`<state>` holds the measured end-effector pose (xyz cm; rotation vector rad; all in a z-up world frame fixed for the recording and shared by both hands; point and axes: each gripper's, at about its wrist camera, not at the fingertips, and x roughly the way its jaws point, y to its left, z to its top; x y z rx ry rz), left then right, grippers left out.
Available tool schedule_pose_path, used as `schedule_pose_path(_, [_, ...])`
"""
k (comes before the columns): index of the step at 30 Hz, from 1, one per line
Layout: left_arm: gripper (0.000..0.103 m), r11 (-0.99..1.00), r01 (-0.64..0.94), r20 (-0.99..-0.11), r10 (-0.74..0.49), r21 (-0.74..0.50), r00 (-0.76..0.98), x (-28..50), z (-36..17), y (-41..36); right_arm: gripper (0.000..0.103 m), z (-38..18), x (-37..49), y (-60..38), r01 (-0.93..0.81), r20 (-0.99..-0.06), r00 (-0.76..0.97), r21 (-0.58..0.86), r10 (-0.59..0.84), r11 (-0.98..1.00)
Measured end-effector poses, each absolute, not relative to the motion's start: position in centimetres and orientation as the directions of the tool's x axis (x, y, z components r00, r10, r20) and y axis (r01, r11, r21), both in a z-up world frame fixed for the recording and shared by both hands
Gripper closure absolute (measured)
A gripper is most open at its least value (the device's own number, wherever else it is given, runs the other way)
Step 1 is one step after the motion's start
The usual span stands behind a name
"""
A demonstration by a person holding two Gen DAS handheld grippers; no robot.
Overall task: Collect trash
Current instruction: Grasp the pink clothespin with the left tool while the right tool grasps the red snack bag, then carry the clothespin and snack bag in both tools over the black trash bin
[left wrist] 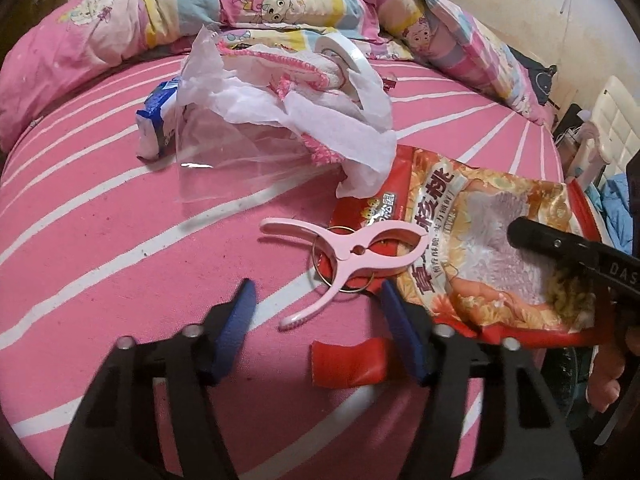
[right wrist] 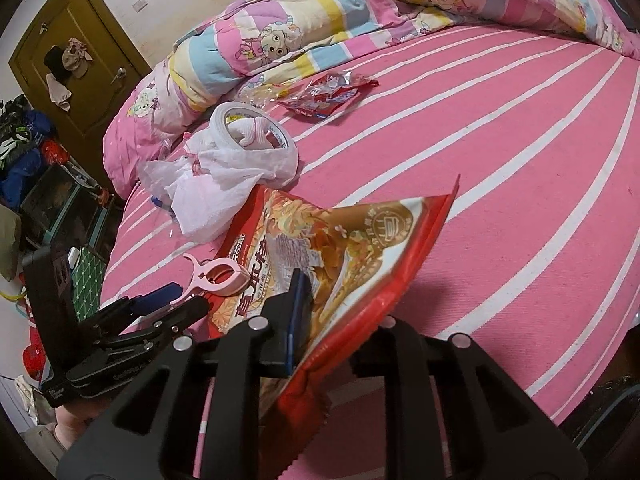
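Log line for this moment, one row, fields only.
left gripper: open, above pink clip | right gripper: shut on red snack bag, lifted | tissue: on bed

Left gripper point(left wrist: 318, 300) hung with jaws spread wide, holding nothing. Right gripper point(right wrist: 340, 316) was clamped on the bag point(right wrist: 344, 256).

Two close wrist views, shared bed point(left wrist: 120, 248)

A pink clothes clip point(left wrist: 343, 254) with a metal ring lies on the pink striped bedsheet point(left wrist: 100, 240) just ahead of the tool's tips. Farther ahead, a cartoon-print quilt point(left wrist: 240, 4) is bunched. A brown door point(right wrist: 76, 60) stands far left.
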<state>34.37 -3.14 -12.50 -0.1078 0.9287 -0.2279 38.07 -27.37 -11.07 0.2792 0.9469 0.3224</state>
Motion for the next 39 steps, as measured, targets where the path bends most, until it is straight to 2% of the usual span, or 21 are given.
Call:
schedule_pose_path(1, [0.061, 0.967, 0.154, -0.779, -0.254, -0.202, 0.574, 34.4, -12.5, -3.2, 0.084, -11.1, 38.1, -27.4, -0.147, -0.744, 0.544, 0.37, 0.388, 0.917])
schedule_pose_path(4, [0.082, 0.955, 0.164, -0.774, -0.296, -0.246, 0.56, 34.4, -12.7, -3.0, 0.084, -11.1, 38.1, -27.4, -0.145, -0.745, 0.543, 0.372, 0.388, 0.917])
schedule_pose_path(7, [0.086, 0.949, 0.168, -0.77, -0.314, -0.266, 0.555, 34.3, -12.7, -3.0, 0.084, -11.0, 38.1, -27.4, -0.146, -0.745, 0.543, 0.37, 0.387, 0.917])
schedule_pose_path(10, [0.098, 0.941, 0.182, -0.762, -0.337, -0.284, 0.553, 34.2, -12.6, -3.1, 0.084, -11.0, 38.1, -27.4, -0.147, -0.744, 0.544, 0.37, 0.388, 0.917])
schedule_pose_path(39, [0.099, 0.935, 0.216, -0.663, -0.353, -0.282, 0.66, 30.0, -7.9, -4.5, 0.09, -6.6, 35.2, -29.3, -0.134, -0.683, 0.659, 0.305, 0.315, 0.943])
